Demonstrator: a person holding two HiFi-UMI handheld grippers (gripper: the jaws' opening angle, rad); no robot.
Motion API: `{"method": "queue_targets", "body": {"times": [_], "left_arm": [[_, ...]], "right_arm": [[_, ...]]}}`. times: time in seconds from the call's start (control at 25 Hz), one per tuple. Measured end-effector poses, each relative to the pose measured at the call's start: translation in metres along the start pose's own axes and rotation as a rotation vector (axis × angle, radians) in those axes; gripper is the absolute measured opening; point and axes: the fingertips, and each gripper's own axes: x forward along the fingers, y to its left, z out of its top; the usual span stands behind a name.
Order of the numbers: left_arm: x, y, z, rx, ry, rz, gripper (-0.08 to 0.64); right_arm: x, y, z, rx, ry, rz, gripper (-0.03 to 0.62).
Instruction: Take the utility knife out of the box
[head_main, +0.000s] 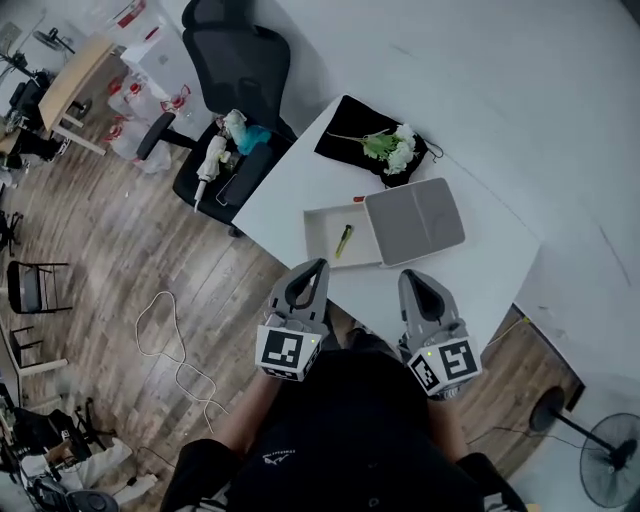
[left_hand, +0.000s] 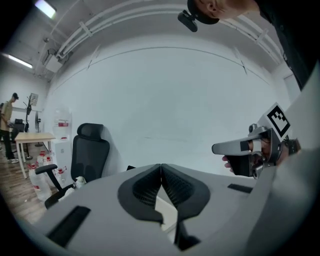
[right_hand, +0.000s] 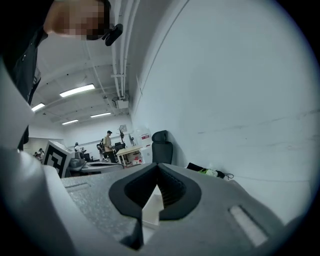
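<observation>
The utility knife lies inside the open white box; it looks yellow and black, and its blade is too small to make out. In both gripper views the tongs' own bodies cover it, and only a sliver of the box shows. The box sits by the near edge of the counter, with a grey lid against its right side. The left tongs and right tongs, both closed and empty, hover side by side at that edge, just short of the box, pointing nearly level

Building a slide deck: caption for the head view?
Left gripper and right gripper, both shut, near the open box with the utility knife inside.
</observation>
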Motion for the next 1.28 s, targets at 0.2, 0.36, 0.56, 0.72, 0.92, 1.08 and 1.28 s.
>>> {"method": "queue_targets", "body": {"times": [0.2,0.36,0.56,0.72,0.92,1.08,1.28], "left_arm": [[0.043,0.012,-0.027,-0.015,0.105,-0.089,0.006],[0.067,0.019,-0.058,-0.042,0.199,-0.119,0.006],[0.095,0.025,-0.09,-0.059,0.289,-0.147,0.006],[0.113,0.028,-0.116,-0.093,0.37,-0.165,0.006],[0.125,0.027,-0.148,-0.085,0.47,-0.18,0.006],[0.137,0.029,-0.175,-0.147,0.57,-0.184,0.007],[0.148,0.033,-0.194,-0.111,0.656,-0.202,0.008]], "right_arm": [[0.018,-0.006,0.002,-0.003,0.017,-0.08,0.005],[0.027,-0.013,0.005,-0.005,0.022,-0.139,0.005],[0.029,-0.019,0.008,0.004,0.03,-0.201,0.004],[0.029,-0.021,0.007,0.01,0.035,-0.236,0.003],[0.024,-0.019,0.007,0.016,0.04,-0.282,0.005],[0.019,-0.023,0.002,0.028,0.051,-0.329,0.005],[0.013,-0.025,-0.003,0.055,0.055,-0.389,0.003]]}}
